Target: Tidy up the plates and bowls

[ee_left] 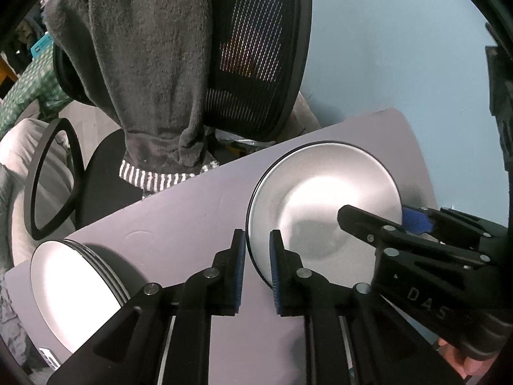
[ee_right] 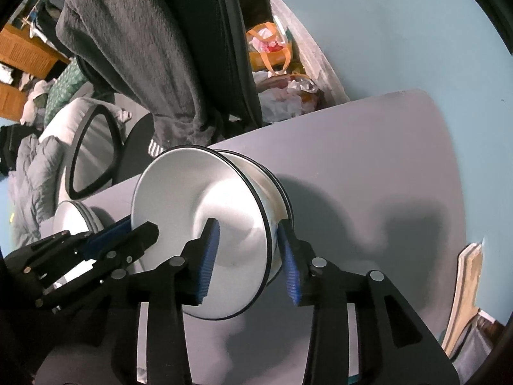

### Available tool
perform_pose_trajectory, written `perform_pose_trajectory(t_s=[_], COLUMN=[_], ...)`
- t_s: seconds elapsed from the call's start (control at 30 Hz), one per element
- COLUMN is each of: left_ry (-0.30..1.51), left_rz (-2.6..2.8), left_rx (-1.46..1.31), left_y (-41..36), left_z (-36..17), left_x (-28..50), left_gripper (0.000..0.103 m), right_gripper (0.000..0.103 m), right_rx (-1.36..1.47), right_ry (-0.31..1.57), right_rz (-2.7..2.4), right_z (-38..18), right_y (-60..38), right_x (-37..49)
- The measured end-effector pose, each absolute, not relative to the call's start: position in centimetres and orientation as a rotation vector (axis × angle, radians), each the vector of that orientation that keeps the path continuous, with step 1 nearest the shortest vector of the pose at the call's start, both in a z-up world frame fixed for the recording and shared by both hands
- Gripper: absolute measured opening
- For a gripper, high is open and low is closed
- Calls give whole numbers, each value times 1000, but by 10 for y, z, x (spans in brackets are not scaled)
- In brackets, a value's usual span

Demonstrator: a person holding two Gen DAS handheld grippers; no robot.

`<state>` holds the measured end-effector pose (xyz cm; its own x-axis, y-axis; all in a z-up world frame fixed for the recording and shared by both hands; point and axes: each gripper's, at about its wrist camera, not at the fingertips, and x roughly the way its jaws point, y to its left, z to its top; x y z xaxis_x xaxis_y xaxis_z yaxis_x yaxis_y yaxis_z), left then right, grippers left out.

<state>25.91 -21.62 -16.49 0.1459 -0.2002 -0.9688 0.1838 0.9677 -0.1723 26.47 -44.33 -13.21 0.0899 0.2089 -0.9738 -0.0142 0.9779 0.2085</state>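
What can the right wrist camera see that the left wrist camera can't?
Only the right wrist view shows more bowls stacked under the top bowl, an orange bag by the wall, and a wooden dresser.

Only the left wrist view shows the chair's mesh back and a green checked cloth.

Both show the stack of plates, the grey table, the dark fleece draped on the chair, and both grippers at the bowl's rim: left gripper, right gripper.

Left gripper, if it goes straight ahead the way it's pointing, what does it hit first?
Probably the bowl: its rim already sits at the gap between the left gripper fingers, on the table. Depth is unclear, and it may already be touching.
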Motion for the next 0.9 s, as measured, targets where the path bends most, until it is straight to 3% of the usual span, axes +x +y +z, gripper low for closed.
perform_pose_trajectory(t_s=[0.13,0.2,0.27,0.53,0.9], left_ry=[1376,1366,1353,1250,1113], left_rz=[-277,-274,-275,-271,-239], left_rx=[-28,-36,-50,-92,-142], left_y=[-213,-211,-208,-189,-130], left_z=[-158,-155,-151,-122,-85], left_x=[256,255,252,233,186], left_gripper=[22,24,29,50,58], right_gripper=[40,51,54,59,62], right_rx=[167,157,153,141,12], right_ry=[1462,1446,1424,1322,1119], right_rz=[153,132,118,106,136], right_z=[-128,-124,-119,-87,-33], right_y=[-443,-444,-445,-446,-422], right_x=[262,261,259,245,204])
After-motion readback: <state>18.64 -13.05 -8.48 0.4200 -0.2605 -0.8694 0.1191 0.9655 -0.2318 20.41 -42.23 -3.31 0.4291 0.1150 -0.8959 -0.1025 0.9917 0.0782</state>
